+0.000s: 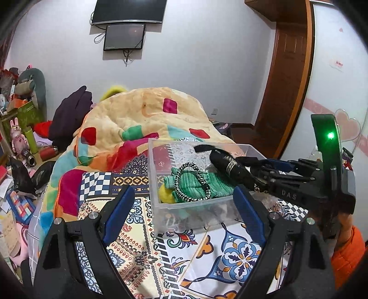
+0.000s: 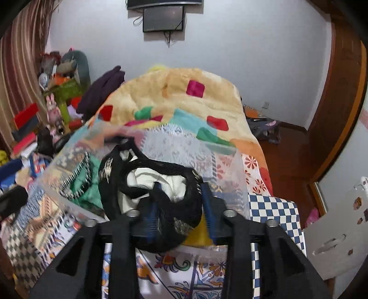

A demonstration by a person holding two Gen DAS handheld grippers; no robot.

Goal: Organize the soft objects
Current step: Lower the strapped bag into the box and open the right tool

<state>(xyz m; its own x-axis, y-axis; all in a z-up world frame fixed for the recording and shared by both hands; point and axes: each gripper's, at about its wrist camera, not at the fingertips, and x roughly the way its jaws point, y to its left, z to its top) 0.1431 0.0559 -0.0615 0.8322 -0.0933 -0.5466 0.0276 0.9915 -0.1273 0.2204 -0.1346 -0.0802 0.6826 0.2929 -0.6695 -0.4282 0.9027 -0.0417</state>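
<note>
1. Left wrist view is showing the left gripper (image 1: 184, 207) gaping wide and empty just short of the clear bin (image 1: 161, 207), with green cloth (image 1: 207, 186) inside.
2. Right wrist view is revealing the right gripper (image 2: 180, 211) clamping a black garment (image 2: 158, 184) over that bin.
3. Both are hovering above a patterned bedspread (image 1: 230, 257), a quilt (image 1: 142, 110) lying beyond.

A lived-in home bedroom is showing here: a bed (image 1: 138, 230) is lying under a patterned sheet with a bright quilt (image 1: 142, 119) heaped on it, a TV (image 1: 128, 11) is hanging on the white wall, a wooden door (image 1: 285, 80) is standing at right, and toys (image 1: 17, 135) are piling up at left.
</note>
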